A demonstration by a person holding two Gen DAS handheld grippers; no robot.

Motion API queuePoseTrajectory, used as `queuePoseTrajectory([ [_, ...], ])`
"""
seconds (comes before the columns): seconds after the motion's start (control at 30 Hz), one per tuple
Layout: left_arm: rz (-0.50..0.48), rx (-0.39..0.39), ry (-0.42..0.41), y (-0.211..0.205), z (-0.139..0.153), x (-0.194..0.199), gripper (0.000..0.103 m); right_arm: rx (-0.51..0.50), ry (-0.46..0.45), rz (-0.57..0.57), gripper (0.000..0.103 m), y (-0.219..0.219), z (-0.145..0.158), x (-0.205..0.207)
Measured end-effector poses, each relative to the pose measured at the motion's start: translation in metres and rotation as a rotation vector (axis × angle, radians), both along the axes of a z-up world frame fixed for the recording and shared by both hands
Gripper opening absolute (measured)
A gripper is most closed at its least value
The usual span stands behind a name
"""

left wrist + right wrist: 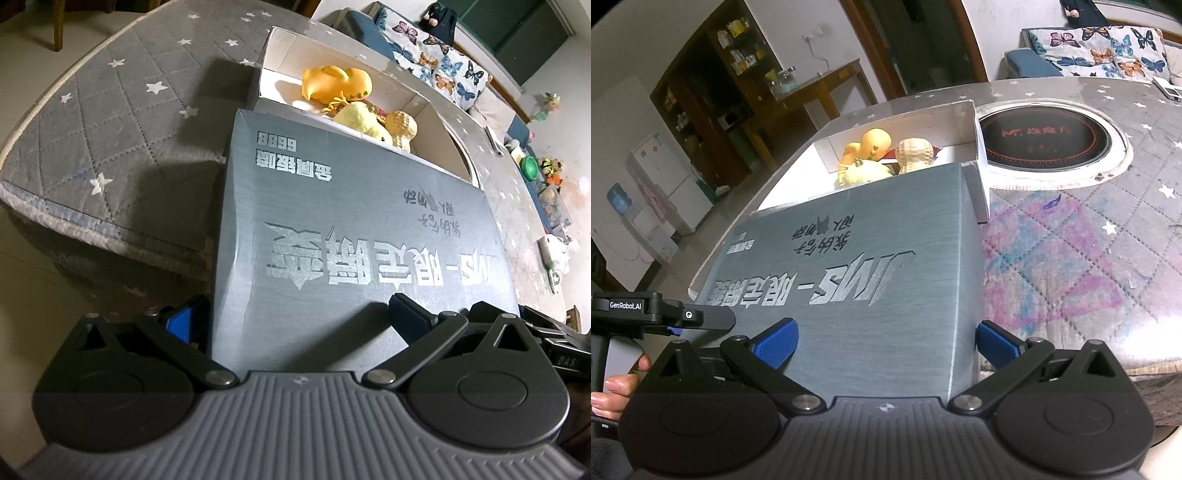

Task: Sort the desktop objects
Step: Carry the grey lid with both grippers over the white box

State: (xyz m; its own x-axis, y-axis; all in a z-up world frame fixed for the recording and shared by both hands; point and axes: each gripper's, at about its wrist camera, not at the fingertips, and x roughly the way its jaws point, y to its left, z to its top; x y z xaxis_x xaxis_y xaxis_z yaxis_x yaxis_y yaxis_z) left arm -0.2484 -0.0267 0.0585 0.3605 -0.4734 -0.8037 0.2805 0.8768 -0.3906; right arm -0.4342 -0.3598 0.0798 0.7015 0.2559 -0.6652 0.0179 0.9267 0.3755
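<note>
A grey box lid (351, 221) with silver lettering lies tilted over the near part of a white open box (436, 122). In the uncovered far end sit an orange duck toy (336, 81), a yellow plush (362, 118) and a peanut toy (400, 125). My left gripper (297, 317) is open at the lid's near left corner, one finger outside its edge and one over its top. The right wrist view shows the lid (849, 266), box (967, 129), orange toy (871, 146) and peanut (916, 153). My right gripper (884, 343) is open across the lid's near right corner.
The box stands on a round table with a grey star-patterned cloth (110, 110). An induction hob (1049, 142) is set in the table just right of the box. A sofa with butterfly cover (1108, 48) is behind. A hand (613, 391) holds the left gripper's body (646, 314).
</note>
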Motion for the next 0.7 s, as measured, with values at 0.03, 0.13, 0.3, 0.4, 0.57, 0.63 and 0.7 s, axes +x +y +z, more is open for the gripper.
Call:
queuePoseTrajectory([
  [0.03, 0.001, 0.000, -0.001, -0.0006, 0.0006, 0.0000, 0.103, 0.000, -0.001, 0.001, 0.103, 0.0001, 0.0002, 0.0003],
  [0.13, 0.004, -0.003, 0.000, -0.0013, 0.0010, -0.0003, 0.103, -0.002, -0.002, 0.005, 0.103, 0.0005, 0.0007, 0.0012],
  [0.3, 0.010, 0.000, 0.000, -0.0006, 0.0014, -0.0018, 0.103, -0.004, -0.005, 0.010, 0.103, 0.0011, 0.0016, 0.0026],
  [0.4, 0.016, -0.004, -0.003, 0.0009, 0.0027, -0.0027, 0.103, -0.005, -0.007, 0.014, 0.103, 0.0015, 0.0021, 0.0035],
  [0.57, 0.026, -0.004, -0.013, 0.0022, 0.0056, -0.0036, 0.103, -0.005, -0.010, 0.019, 0.103, 0.0007, 0.0012, 0.0055],
  [0.63, 0.028, -0.002, -0.016, 0.0024, 0.0066, -0.0037, 0.103, -0.002, -0.011, 0.020, 0.103, 0.0006, 0.0012, 0.0063],
  [0.7, 0.030, -0.002, -0.017, 0.0028, 0.0075, -0.0036, 0.103, -0.003, -0.014, 0.020, 0.103, 0.0008, 0.0019, 0.0070],
])
